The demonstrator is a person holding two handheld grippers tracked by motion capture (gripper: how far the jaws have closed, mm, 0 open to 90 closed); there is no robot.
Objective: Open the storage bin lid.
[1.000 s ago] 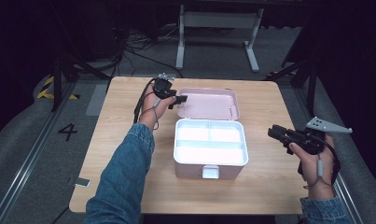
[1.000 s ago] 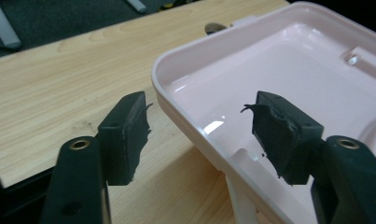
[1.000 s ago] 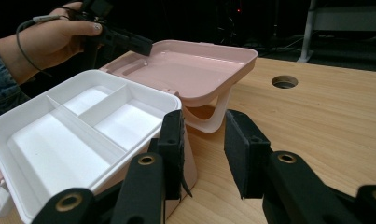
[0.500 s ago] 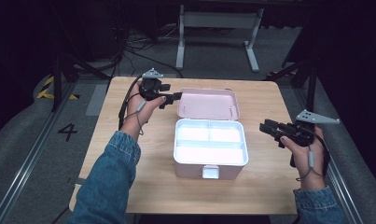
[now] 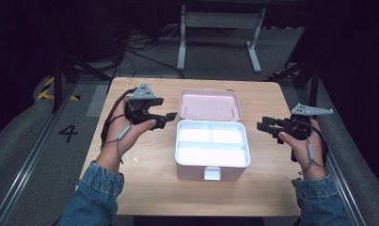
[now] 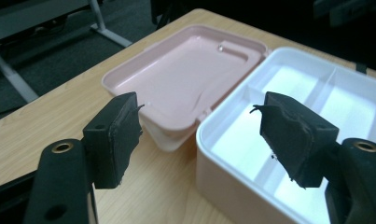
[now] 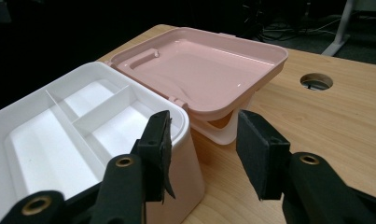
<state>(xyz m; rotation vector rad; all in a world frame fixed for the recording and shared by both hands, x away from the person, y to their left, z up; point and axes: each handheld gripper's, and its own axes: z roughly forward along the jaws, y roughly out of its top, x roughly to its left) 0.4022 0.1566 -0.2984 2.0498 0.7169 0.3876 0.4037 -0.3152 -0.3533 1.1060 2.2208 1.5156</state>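
Note:
An open storage box (image 5: 212, 160) stands mid-table, its white divided tray (image 5: 212, 141) bare inside. The pink lid (image 5: 209, 104) lies folded back behind it. My left gripper (image 5: 167, 119) hovers left of the box, near where lid and tray meet, apart from both. Its jaws have just been opening, with nothing gripped between the pads (image 6: 118, 135). My right gripper (image 5: 264, 127) hangs just off the box's right side, pointing at it. Its jaws have also just been opening and hold nothing; beyond the right gripper (image 7: 206, 149) lie the tray's corner (image 7: 185, 126) and the lid (image 7: 199, 70).
The wooden table (image 5: 145, 188) has bare room in front of and beside the box. A cable hole (image 7: 316, 81) sits in the tabletop past the lid. The box's front latch (image 5: 212, 173) faces the person. Dark floor, cables and a white stand lie beyond the far edge.
The left hand has drawn back from the lid's left corner, up and toward the person. The right gripper has edged left toward the box. Both pairs of jaws stand wider.

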